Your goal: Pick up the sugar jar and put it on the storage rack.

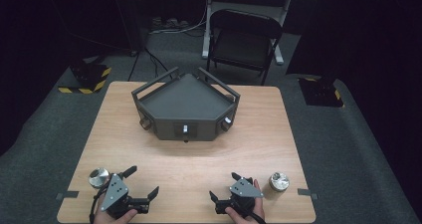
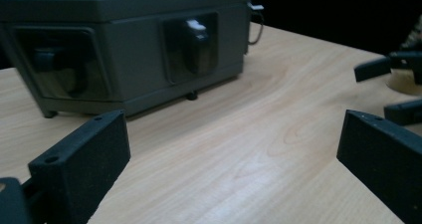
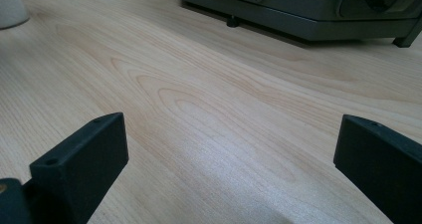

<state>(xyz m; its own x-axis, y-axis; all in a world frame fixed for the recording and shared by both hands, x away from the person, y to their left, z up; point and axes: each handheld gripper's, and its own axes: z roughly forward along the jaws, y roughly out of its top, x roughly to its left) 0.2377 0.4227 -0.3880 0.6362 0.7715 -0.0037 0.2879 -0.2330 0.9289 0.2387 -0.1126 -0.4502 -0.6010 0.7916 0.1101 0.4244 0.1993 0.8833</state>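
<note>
A dark grey five-sided fixture (image 1: 185, 107) with railed edges and small knobs on its front faces stands at the table's middle back. Near the front edge, my left gripper (image 1: 143, 181) is open, and a silver-topped cylinder (image 1: 98, 176) stands just to its left. My right gripper (image 1: 224, 186) is open too, with a second silver-topped cylinder (image 1: 278, 183) to its right. In the left gripper view the jaws (image 2: 231, 139) are spread wide over bare wood, facing the fixture (image 2: 129, 50). The right gripper view has wide jaws (image 3: 229, 139), the fixture (image 3: 308, 10) ahead and a pale cylinder (image 3: 10, 5) at top left.
The wooden table (image 1: 259, 134) stands on grey carpet. A black folding chair (image 1: 244, 40) and a desk frame are behind it. Yellow-black striped blocks (image 1: 89, 77) lie on the floor at both back corners. Bare wood lies between the grippers and the fixture.
</note>
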